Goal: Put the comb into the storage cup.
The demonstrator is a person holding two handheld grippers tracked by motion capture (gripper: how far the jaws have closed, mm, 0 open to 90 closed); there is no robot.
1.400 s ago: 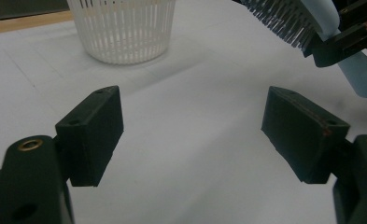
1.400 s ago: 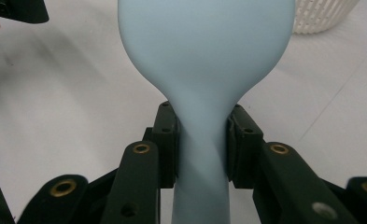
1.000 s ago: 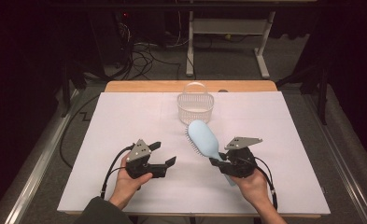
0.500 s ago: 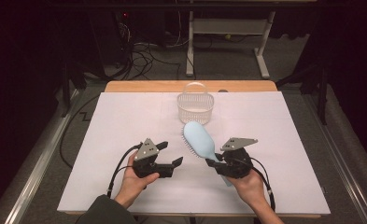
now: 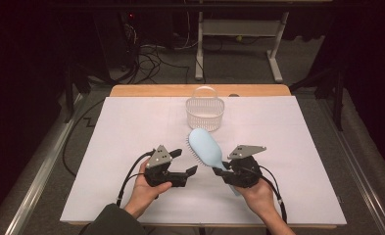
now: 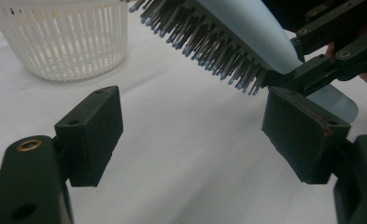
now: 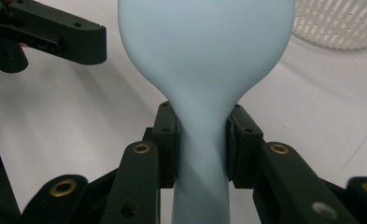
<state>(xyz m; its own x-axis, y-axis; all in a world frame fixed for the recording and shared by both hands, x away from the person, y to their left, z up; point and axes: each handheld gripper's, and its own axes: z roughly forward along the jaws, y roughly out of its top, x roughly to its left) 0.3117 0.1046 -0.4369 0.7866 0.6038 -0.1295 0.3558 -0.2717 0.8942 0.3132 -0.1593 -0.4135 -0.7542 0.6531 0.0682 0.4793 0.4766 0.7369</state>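
A light blue hairbrush (image 5: 205, 147) is held off the white table cover, its head tilted up and to the left, bristles facing down-left. My right gripper (image 5: 226, 170) is shut on its handle (image 7: 201, 158), with a pad on each side of the neck. My left gripper (image 5: 186, 165) stands open just left of the brush, nothing between its pads (image 6: 95, 133). In the left gripper view the bristles (image 6: 204, 44) hang above and beyond the right pad. A white slatted basket (image 5: 205, 109) sits at the back middle of the table.
The white cover (image 5: 131, 127) spreads wide on both sides of the hands. A wooden table edge (image 5: 151, 90) shows behind the basket. Beyond it are cables (image 5: 151, 58) on the floor and a white frame leg (image 5: 273, 58).
Both hands have drifted slightly left and closer together. The brush head has moved left with the right gripper and now sits nearer the left gripper.
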